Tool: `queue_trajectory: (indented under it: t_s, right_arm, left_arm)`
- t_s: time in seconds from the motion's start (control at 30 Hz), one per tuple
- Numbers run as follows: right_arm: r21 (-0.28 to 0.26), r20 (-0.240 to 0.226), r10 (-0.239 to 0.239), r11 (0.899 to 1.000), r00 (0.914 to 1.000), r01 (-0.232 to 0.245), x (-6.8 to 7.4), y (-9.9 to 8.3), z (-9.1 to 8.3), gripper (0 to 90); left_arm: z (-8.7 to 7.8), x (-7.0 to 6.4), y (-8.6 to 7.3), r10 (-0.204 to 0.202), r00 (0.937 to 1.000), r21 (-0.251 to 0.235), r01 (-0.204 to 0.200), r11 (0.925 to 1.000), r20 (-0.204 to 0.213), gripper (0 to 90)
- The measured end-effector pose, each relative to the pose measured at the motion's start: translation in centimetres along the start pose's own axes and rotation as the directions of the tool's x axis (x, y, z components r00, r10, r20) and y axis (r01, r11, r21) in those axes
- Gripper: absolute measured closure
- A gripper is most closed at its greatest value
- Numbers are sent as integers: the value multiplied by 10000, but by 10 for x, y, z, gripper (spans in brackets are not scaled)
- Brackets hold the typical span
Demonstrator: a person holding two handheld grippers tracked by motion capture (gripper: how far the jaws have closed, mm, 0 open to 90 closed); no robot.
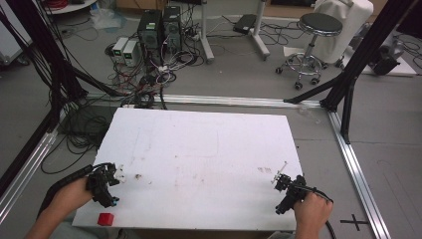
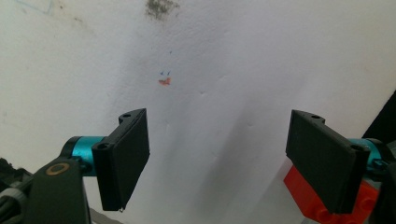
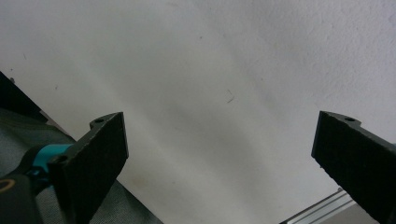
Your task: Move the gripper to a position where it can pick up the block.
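Evidently no step is begun: the left hand-held gripper (image 1: 110,175) is held at the surface's (image 1: 209,144) 8 o'clock edge, jaws spread wide and empty, and the right hand-held gripper (image 1: 281,180) at 4 o'clock, likewise wide and empty. A red brick (image 1: 105,219) lies at 7 o'clock, just beside the left one. If it is wanted, a short reach back toward it is called for.

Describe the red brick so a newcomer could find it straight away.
Start at the white board on the table and go to its near-left corner. There, just behind the left gripper, lies the red brick. It is the one brightly coloured, studded block on the board.
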State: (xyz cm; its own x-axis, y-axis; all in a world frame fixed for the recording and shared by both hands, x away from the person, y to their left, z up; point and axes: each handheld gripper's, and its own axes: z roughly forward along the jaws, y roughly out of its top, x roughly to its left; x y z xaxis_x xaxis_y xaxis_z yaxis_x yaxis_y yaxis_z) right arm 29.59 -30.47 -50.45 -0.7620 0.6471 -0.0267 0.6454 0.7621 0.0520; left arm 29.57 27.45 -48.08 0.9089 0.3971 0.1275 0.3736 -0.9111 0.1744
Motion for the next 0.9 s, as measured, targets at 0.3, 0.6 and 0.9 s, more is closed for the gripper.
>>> queue_trajectory:
  t_s: [0.3,0.6,0.9]
  right_arm:
    - [-122,-37,-31,9999,10000,31,0,-1,-1,29]
    - [-162,-27,-47,9999,10000,46,1,0,-2,29]
    - [-159,-25,-101,9998,9999,101,1,1,-1,29]
  left_arm:
    - [-10,0,-2,1424,9895,45,-1425,9898,261,218]
    - [-20,-1,-9,2270,9736,0,-2271,9739,250,218]
    - [-23,-8,-13,2907,9558,246,-2919,9561,442,218]
